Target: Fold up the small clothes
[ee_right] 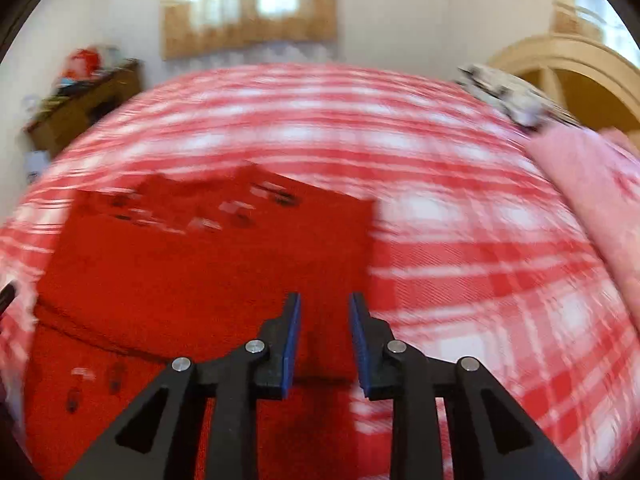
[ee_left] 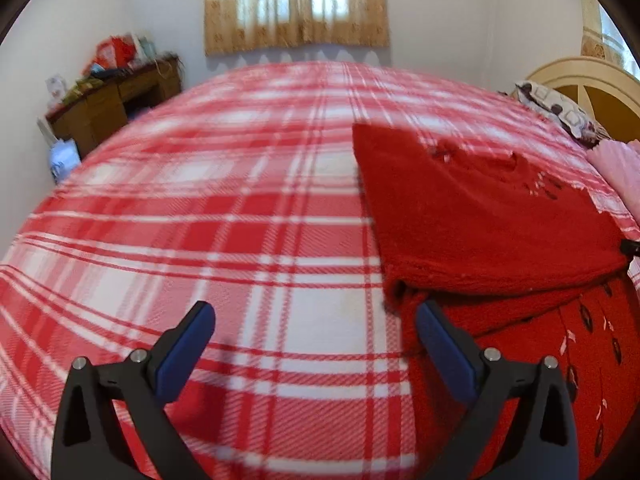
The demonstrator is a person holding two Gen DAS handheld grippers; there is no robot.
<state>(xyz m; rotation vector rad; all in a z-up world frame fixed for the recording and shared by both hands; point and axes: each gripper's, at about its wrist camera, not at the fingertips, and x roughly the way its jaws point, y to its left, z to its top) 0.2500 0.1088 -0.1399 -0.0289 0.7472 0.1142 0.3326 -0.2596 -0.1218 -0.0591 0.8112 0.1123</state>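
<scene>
Left wrist view. At the bottom of the frame the left gripper is standing with its blue-padded fingers spread wide and nothing between them; the right-hand finger is lying just beside the near folded edge of the red garment. The garment is occupying the right half of the frame, its upper layer lying doubled over a lower layer that carries small dark and pale motifs at lower right. It is resting flat on the red-and-white plaid bedspread, which is filling the middle of the frame. Farther back, a cluttered wooden desk is sitting at upper left, a curtained window at top centre, and a patterned pillow and cream headboard at upper right.

Right wrist view (motion-blurred). At bottom centre the right gripper is showing a narrow gap between its pads, with no cloth gripped; the fingers are hanging over the garment's right edge. The garment is filling the left and centre of the frame on the bedspread. A pink cloth is lying at the right margin.
</scene>
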